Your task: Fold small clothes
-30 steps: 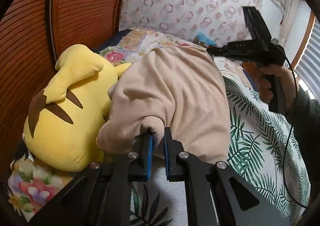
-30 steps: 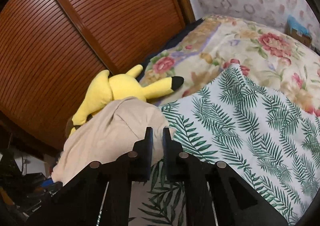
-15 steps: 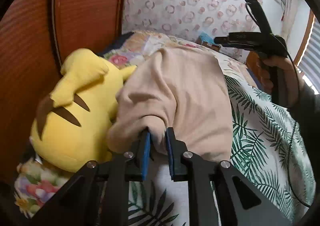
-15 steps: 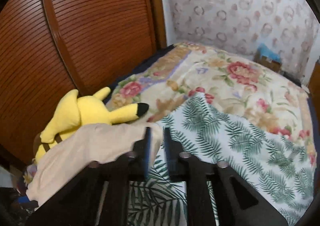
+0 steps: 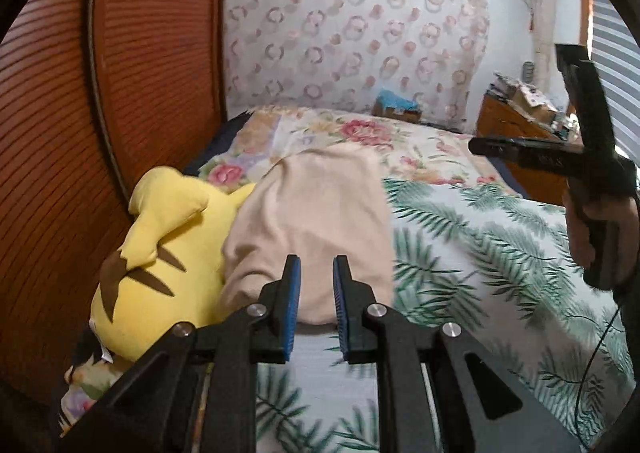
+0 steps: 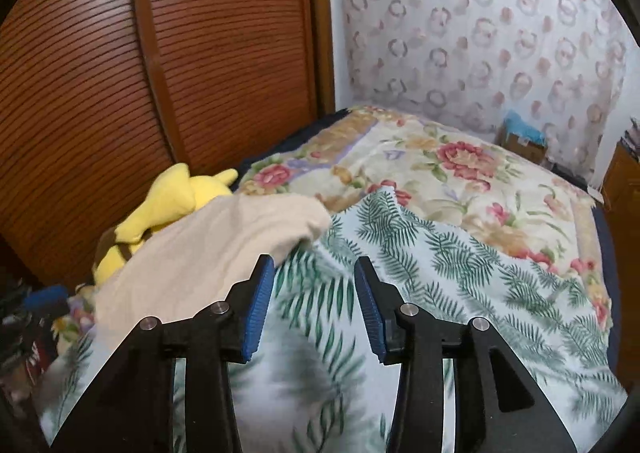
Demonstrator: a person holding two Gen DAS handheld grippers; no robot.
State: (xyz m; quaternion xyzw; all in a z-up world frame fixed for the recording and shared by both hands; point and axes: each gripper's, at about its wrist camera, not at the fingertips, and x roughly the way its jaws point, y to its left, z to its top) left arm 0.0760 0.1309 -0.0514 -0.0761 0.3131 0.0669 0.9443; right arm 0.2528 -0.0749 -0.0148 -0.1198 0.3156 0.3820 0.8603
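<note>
1. Slatted brown wood, a closet door (image 5: 132, 65), walls the far left of the bed; a yellow plush toy (image 5: 160, 253) lies against it.
2. Beige and folded, the small garment (image 5: 316, 213) rests partly against the toy and partly on the leaf-print sheet (image 5: 480, 253), probably set aside there as done.
3. Left gripper (image 5: 316, 285) sits at the garment's near edge, jaws parted a little; cloth shows between them, but the pads don't appear to press it.
4. Right gripper (image 6: 314, 289), jaws lately widening, stands about half open and empty above the sheet, just right of the garment's corner.
</note>
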